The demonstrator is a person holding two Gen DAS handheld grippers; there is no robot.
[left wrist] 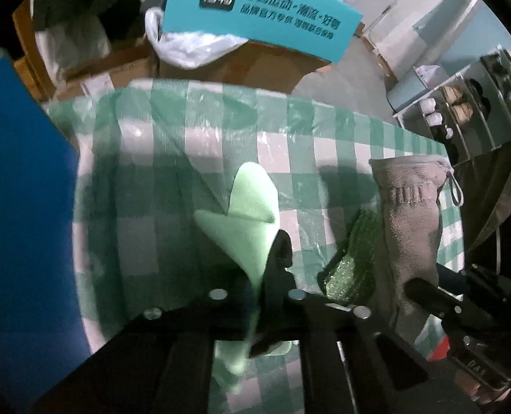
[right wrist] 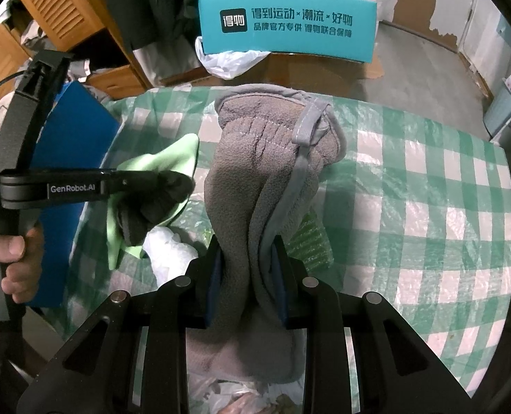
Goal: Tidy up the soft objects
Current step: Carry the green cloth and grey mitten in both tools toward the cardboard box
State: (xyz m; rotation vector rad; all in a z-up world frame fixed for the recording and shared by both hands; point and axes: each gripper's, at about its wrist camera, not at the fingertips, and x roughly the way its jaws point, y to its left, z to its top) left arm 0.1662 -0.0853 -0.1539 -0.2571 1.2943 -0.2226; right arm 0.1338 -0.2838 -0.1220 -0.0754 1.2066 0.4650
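My left gripper (left wrist: 267, 272) is shut on a light green cloth (left wrist: 245, 220) and holds it above the green checked tablecloth (left wrist: 172, 179). It shows in the right wrist view (right wrist: 158, 203) at the left, with the green cloth (right wrist: 176, 153) pinched. My right gripper (right wrist: 245, 269) is shut on a grey fleece glove (right wrist: 252, 179) that stands up between its fingers. The glove (left wrist: 411, 214) and the right gripper (left wrist: 424, 291) show at the right of the left wrist view. A glittery green sponge (left wrist: 352, 265) lies beside the glove, also in the right wrist view (right wrist: 312, 238).
A blue box (left wrist: 20, 207) stands at the table's left edge, also in the right wrist view (right wrist: 65, 172). A teal printed box (right wrist: 286, 27) on cardboard and a white plastic bag (right wrist: 228, 62) sit behind the table. Crumpled white plastic (right wrist: 169, 245) lies under the grippers. A shelf rack (left wrist: 462, 110) stands right.
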